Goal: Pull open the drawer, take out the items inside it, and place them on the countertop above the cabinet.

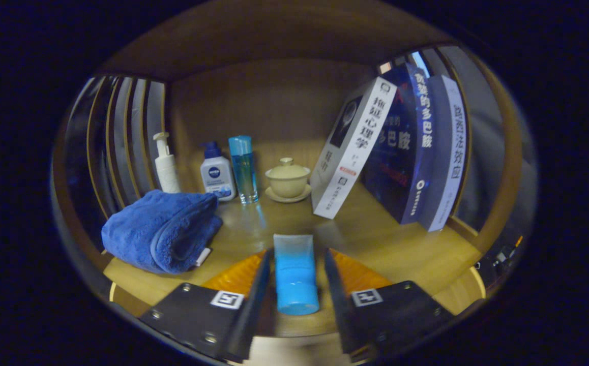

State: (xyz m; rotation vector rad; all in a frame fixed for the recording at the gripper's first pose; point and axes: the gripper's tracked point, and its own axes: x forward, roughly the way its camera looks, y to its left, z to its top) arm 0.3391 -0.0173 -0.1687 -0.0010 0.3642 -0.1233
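Close in: gripper [294,264] fingers flank a blue tube [295,274], jaws narrowed about it, though whether both actually press on it I cannot tell. Tube's long axis runs along the fingers, cap end toward the camera, flat crimped end pointing ahead over the wooden countertop [376,234]. Bare wood lies just beyond the tips. Folded blue towel [162,231] sits left of the fingers. Farther back: pump bottle [165,165], white bottle [216,173], blue bottle [243,170], lidded cup [288,178]. Leaning books [401,147] stand to the right.
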